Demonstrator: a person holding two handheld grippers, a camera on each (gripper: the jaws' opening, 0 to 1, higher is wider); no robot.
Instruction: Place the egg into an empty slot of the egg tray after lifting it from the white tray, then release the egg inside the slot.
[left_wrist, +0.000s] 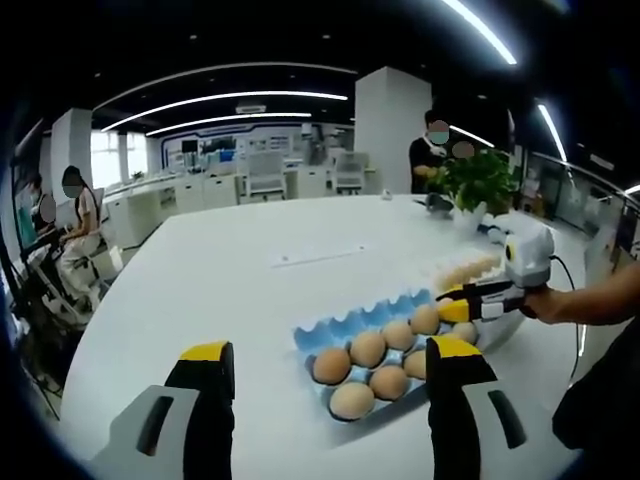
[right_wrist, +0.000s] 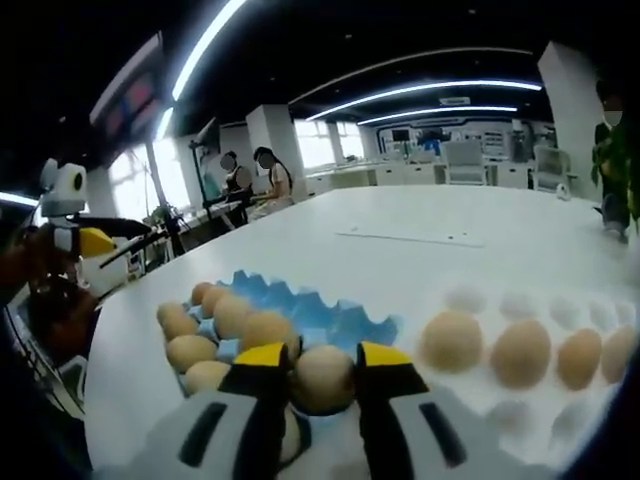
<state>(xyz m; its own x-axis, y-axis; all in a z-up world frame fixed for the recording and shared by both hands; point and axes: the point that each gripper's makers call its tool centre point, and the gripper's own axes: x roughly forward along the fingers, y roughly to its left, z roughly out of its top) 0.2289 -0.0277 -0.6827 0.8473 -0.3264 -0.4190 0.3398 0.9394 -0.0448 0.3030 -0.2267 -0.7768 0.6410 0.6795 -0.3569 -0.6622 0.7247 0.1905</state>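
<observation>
- Left gripper view, lower left: the left tool hangs above the white round surface with its yellow-tipped black jaws spread wide and nothing between them; it takes no part in the carry at this moment.
- Same view, centre to lower right: the blue moulded egg tray lies between those jaws' tips, with brown eggs filling its nearer rows. The far row of scalloped cups along its upper edge looks empty, so there is room for one more.
- Same view, right: the right tool, held in a person's hand, reaches in over the far right end of the blue tray, with the white tray just beyond it.
- Right gripper view, lower centre: the right tool is clamped on a pale brown egg, a jaw on each side. The egg sits low over the blue tray, beside the filled cups at the left and in front of the bare blue cups.
- Judged from this, the lift from the white tray is done; what remains is settling the egg into an empty cup and opening the jaws.
- Right gripper view, right: the white tray holds four more eggs in a row, close to the carried one. The room is tight: neighbouring eggs flank the tool on the left and right, and the blue tray's raised scalloped edge stands just ahead. The surface beyond both trays is broad and bare.
</observation>
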